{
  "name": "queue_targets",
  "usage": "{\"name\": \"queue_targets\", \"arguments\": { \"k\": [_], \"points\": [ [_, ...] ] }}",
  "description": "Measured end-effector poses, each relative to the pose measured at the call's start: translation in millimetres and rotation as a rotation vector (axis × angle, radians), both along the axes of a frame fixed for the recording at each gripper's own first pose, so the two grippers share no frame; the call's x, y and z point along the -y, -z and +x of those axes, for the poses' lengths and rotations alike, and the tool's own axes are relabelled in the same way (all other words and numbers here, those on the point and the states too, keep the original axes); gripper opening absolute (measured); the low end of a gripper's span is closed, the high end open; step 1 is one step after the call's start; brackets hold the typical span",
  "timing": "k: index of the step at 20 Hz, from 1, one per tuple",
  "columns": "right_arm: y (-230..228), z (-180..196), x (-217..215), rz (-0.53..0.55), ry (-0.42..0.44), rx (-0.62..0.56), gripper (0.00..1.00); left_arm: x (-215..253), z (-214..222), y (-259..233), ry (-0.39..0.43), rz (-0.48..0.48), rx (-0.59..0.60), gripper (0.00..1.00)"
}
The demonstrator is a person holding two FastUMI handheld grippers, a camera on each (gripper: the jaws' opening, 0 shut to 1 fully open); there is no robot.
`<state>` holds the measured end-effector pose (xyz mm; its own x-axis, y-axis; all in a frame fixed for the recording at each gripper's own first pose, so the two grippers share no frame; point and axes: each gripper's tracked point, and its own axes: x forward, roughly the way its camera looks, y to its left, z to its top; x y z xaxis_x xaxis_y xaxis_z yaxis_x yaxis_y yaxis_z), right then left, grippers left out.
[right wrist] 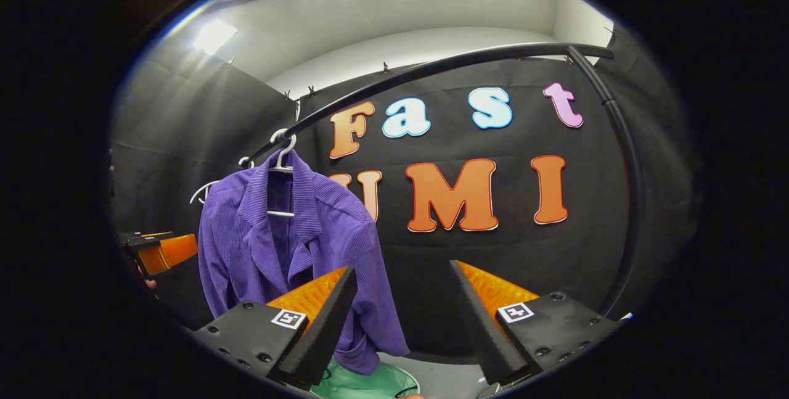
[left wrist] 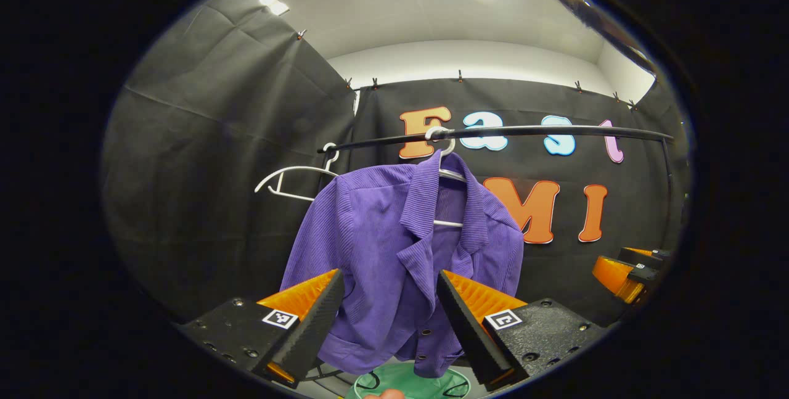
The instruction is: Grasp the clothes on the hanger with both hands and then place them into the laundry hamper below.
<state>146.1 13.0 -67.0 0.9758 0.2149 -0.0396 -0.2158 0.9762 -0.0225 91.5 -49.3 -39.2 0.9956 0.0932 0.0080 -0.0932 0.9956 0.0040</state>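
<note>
- The purple jacket (left wrist: 400,263) hangs on a white hanger (left wrist: 449,168) from the black rail (left wrist: 493,134), above the green hamper (left wrist: 410,383) (just its rim shows).
- The left gripper (left wrist: 389,319) is spread wide, facing the jacket's front, holding nothing; closing on one thin layer could let the cloth slip.
- The right gripper (right wrist: 400,319), also spread, points past the jacket's edge; it may close on air.
- Pulling down could snag the collar on the hanger, or knock the empty hanger (left wrist: 296,180) beside it.

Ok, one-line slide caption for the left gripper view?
Open left gripper faces a purple jacket hanging on a white hanger, green hamper below.
</note>
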Motion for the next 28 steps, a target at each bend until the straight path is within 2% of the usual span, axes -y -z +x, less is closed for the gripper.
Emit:
{"name": "queue_targets", "arguments": {
  "k": [3,6,7,8,9,11,14,16,17,20,23,24,25,26,27,28],
  "points": [
    [5.0,-4.7,-42.4,0.023,-0.023,-0.01,0.97,-25.0,6.8,5.5,0.024,-0.031,-0.004,0.95],
    [14.5,-2.4,-78.5,0.079,-0.003,-0.037,0.97,-48.1,15.3,14.5,0.076,-0.044,-0.026,0.95],
    [17.6,-0.3,-89.0,0.083,0.012,-0.043,0.97,-53.6,18.8,18.4,0.099,-0.044,-0.041,0.95],
    [20.4,2.2,-99.1,0.076,0.026,-0.046,0.93,-57.8,22.0,21.4,0.127,-0.043,-0.049,0.95],
    [22.1,5.3,-108.2,0.066,0.039,-0.046,0.98,-60.3,26.0,21.4,0.154,-0.042,-0.046,0.92],
    [28.3,9.0,-128.4,0.042,0.034,-0.05,0.98,-67.4,33.1,19.9,0.178,-0.045,-0.027,0.95],
    [45.2,27.2,-153.7,0.001,0.005,-0.072,0.98,-74.2,43.0,25.0,0.175,-0.086,-0.026,0.95],
    [59.0,49.8,-164.6,0.03,0.0,-0.093,0.97,-74.4,40.8,25.4,0.18,-0.092,-0.03,0.95],
    [66.4,61.4,-167.3,0.048,0.001,-0.11,0.97,-74.1,42.0,23.9,0.182,-0.084,-0.024,0.92],
    [91.2,95.9,-179.8,0.078,-0.02,-0.153,0.98,-75.2,41.9,13.7,0.141,-0.023,0.002,0.95],
    [114.9,120.6,-196.7,0.066,-0.091,-0.183,0.97,-70.6,38.2,6.9,0.064,-0.024,0.032,0.95],
    [124.4,126.0,-202.9,0.066,-0.118,-0.198,0.98,-69.0,35.4,7.4,0.041,-0.03,0.035,0.92],
    [134.1,134.5,-203.9,0.061,-0.122,-0.208,0.98,-68.0,31.6,6.8,0.011,-0.034,0.043,0.95],
    [145.1,145.6,-199.0,0.046,-0.102,-0.217,0.89,-68.8,27.8,5.9,-0.019,-0.033,0.047,0.95],
    [153.4,155.8,-194.3,0.037,-0.088,-0.216,0.98,-70.3,23.6,5.5,-0.049,-0.03,0.051,0.92],
    [161.2,164.5,-186.4,0.027,-0.075,-0.221,0.92,-73.3,19.9,2.7,-0.079,-0.023,0.062,0.92]
  ]
}}
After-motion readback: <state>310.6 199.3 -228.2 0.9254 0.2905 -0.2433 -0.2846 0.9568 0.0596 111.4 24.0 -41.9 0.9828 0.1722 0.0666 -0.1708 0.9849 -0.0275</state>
